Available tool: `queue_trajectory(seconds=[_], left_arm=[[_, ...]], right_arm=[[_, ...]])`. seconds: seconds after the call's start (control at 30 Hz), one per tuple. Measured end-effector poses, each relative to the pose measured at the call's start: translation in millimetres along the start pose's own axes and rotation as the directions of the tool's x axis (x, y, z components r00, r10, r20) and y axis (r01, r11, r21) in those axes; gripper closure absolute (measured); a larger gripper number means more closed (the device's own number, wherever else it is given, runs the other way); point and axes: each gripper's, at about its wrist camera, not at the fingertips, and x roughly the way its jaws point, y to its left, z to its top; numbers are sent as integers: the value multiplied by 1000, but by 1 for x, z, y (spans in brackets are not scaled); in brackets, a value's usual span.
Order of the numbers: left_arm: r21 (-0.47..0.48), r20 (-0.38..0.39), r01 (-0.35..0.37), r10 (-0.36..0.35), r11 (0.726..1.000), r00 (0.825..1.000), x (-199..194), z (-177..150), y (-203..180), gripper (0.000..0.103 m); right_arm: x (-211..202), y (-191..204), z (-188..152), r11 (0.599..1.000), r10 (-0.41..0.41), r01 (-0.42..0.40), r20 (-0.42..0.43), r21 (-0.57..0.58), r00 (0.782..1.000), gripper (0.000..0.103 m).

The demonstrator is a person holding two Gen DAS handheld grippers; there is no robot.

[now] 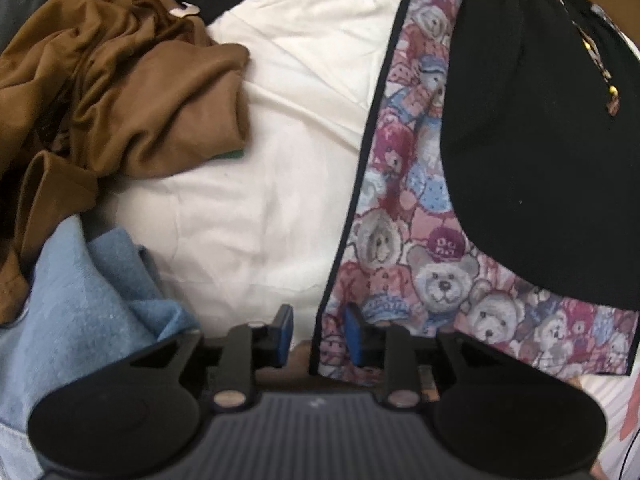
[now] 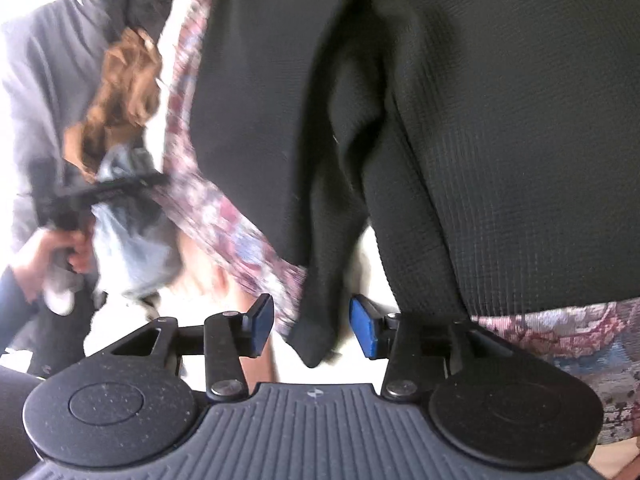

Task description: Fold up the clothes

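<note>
A garment with a teddy-bear print [image 1: 400,216] and a black part [image 1: 540,152] folded over it lies on the white sheet [image 1: 280,160]. My left gripper [image 1: 320,332] is open at the print's near left corner. The dark trimmed edge runs between its blue pads, which do not press on it. In the right wrist view the black fabric [image 2: 480,120] fills the frame, with a strip of print [image 2: 224,208] along its left. A folded black corner [image 2: 316,344] hangs between the jaws of my right gripper [image 2: 313,330], which stands open and clear of the cloth.
A crumpled brown garment [image 1: 120,100] and light blue denim [image 1: 80,300] are piled on the left of the sheet. The right wrist view shows the other gripper [image 2: 100,196] blurred, held by a hand [image 2: 48,252], over that pile.
</note>
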Motion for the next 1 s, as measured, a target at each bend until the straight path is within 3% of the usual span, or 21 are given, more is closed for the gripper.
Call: queue_trajectory(seconds=[0.23, 0.33, 0.4, 0.43, 0.53, 0.73, 0.9, 1.0], left_arm=[[-60, 62, 62, -58, 996, 996, 16, -25, -2, 71], [-76, 86, 81, -74, 994, 994, 19, -38, -6, 76], [-80, 85, 97, -90, 992, 992, 19, -42, -8, 91], [-81, 82, 105, -98, 991, 992, 18, -43, -8, 96], [-79, 135, 82, -71, 994, 988, 9, -66, -25, 98], [-166, 220, 113, -75, 980, 973, -4, -106, -26, 99], [-182, 238, 91, -45, 979, 970, 20, -129, -49, 98], [-242, 256, 117, -53, 963, 965, 29, -143, -58, 94]], right_arm=[[10, 0, -3, 997, 54, -53, -15, 63, 998, 54], [16, -1, -1, 994, 75, -74, -15, 85, 997, 57], [21, -1, -1, 994, 70, -67, -30, 83, 997, 77], [23, -1, 0, 995, 62, -59, -41, 77, 997, 103], [23, 2, -3, 997, 74, -72, -55, 43, 996, 103], [18, 9, -7, 992, 127, -126, -72, 19, 989, 103], [31, 5, -10, 999, 46, -45, -103, 17, 994, 103], [27, 5, -11, 1000, -4, 3, -112, -3, 994, 103]])
